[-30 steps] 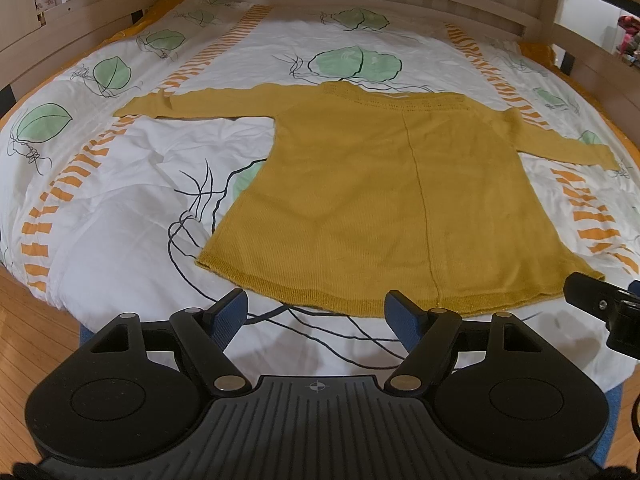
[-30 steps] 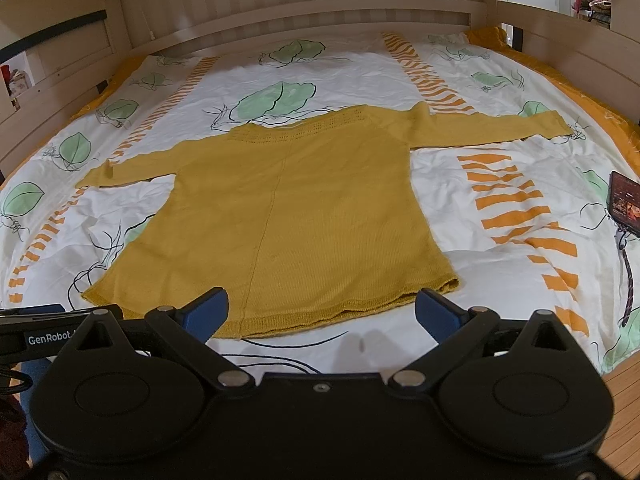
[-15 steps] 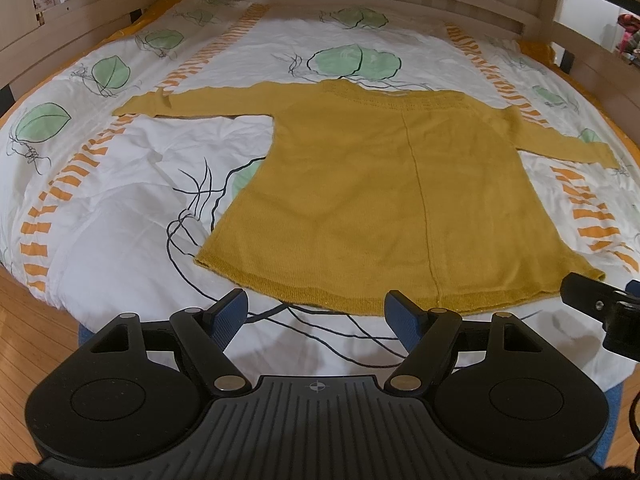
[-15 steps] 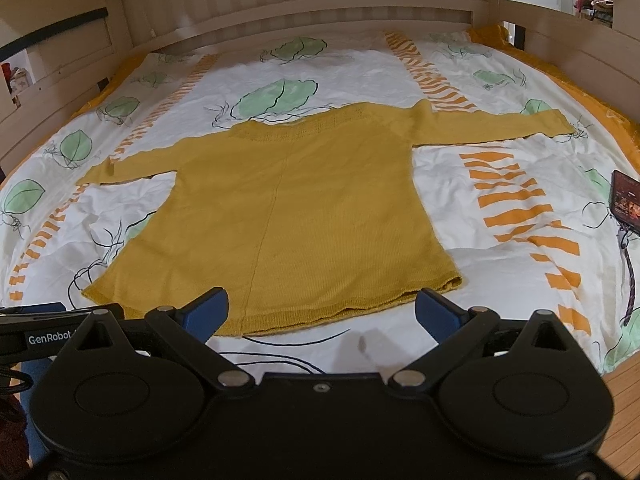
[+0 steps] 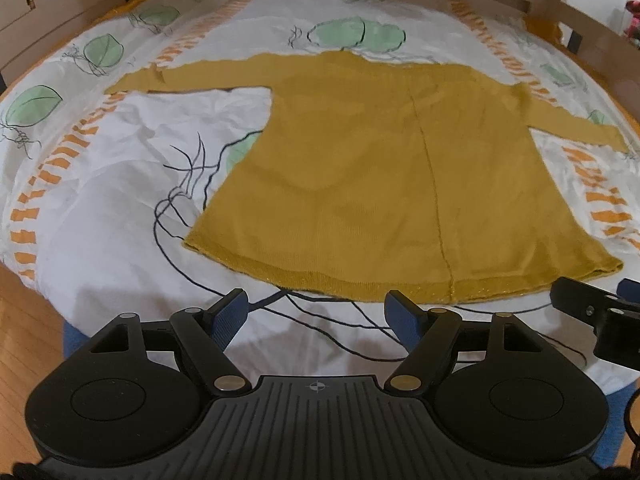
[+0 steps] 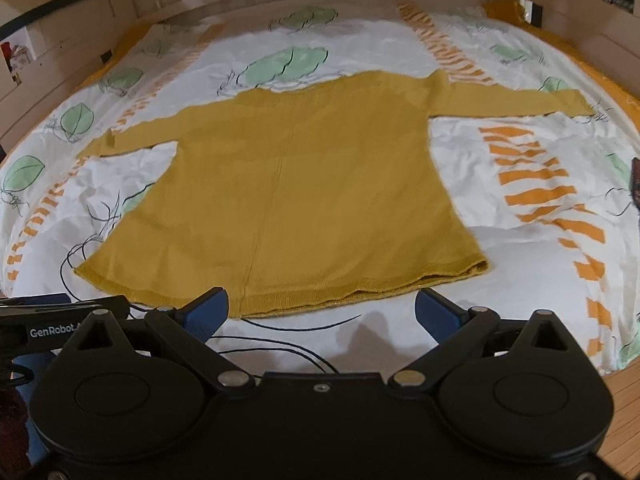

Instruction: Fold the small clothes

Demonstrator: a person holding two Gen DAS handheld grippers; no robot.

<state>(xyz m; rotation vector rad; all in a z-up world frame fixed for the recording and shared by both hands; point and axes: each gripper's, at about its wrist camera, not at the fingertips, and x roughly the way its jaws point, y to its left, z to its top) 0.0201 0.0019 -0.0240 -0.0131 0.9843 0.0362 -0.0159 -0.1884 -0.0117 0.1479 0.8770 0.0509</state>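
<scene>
A mustard sweater lies flat on the bed, sleeves spread out to both sides, hem toward the cameras. The left claw hangs spread wide, holding nothing, just short of the hem. The right claw is likewise released and bare, beside the left one.

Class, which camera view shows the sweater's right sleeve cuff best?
The right wrist view: the mustard sweater's right sleeve cuff lies whole and unforeshortened. In the left wrist view that cuff sits squeezed near the frame's edge.
</scene>
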